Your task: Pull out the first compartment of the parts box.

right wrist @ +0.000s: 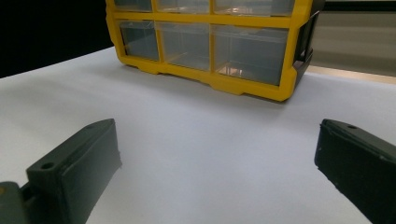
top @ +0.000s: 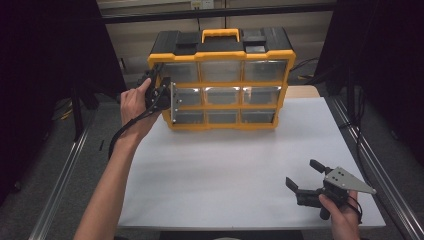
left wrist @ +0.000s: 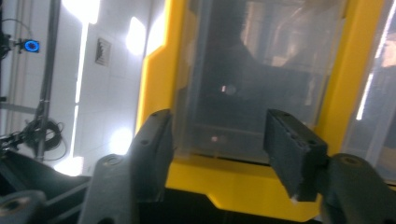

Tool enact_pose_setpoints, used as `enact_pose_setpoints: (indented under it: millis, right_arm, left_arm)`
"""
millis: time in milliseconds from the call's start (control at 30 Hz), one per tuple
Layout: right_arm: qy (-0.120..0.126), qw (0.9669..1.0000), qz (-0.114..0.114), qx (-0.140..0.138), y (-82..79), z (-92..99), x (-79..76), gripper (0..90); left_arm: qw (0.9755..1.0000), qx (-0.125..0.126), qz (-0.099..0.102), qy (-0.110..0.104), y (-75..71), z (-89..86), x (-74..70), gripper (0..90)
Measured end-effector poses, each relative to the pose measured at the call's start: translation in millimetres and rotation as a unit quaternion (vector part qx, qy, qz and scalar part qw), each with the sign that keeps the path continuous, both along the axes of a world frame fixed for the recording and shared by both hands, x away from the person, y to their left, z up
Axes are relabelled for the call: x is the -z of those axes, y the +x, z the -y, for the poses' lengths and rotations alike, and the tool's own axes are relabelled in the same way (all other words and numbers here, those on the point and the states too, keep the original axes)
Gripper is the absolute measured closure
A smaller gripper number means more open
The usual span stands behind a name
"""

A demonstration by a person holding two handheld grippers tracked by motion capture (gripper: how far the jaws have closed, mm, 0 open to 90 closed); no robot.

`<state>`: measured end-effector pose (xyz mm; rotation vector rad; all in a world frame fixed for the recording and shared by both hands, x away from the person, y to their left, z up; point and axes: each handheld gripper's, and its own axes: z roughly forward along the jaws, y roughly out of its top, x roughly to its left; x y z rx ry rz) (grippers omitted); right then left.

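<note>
- Here, the left gripper [top: 169, 100] sits half-open at the organizer's [top: 222, 80] left edge, a clear drawer [left wrist: 252, 79] between its jaws.
- Right gripper [top: 306, 176] rests wide open and empty over the bench [top: 225, 165].

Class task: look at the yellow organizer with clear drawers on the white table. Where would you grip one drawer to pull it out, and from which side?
Probably grip the clear drawer by its front face, across its width, coming straight at the front of the yellow organizer. The drawers sit in yellow frames open only toward the front. The left claw already straddles a left-column drawer this way.
</note>
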<state>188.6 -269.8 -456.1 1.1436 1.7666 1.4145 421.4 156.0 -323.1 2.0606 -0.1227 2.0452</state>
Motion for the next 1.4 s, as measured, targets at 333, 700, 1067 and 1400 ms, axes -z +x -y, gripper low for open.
enact_pose_setpoints:
  millis: [333,700,1067,1400]
  right_arm:
    - [0.0,1.0,0.001,-0.001,0.1,-0.4,0.0,0.0]
    - [0.001,1.0,0.001,-0.004,-1.0,-0.6,-0.6,0.0]
    - [0.001,1.0,0.001,-0.004,-1.2,-0.6,-0.6,0.0]
    - [0.002,1.0,0.001,-0.004,-0.7,-0.8,-0.3,0.0]
  left_arm:
    - [0.9998,0.002,0.015,0.012,2.5,5.5,-4.3,53.3]
    - [0.9994,-0.008,0.027,0.019,3.1,5.9,-1.4,61.4]
    - [0.9985,-0.003,0.044,0.033,4.3,5.0,-5.2,74.2]
    - [0.9975,-0.008,0.052,0.046,4.4,4.0,-6.6,80.2]
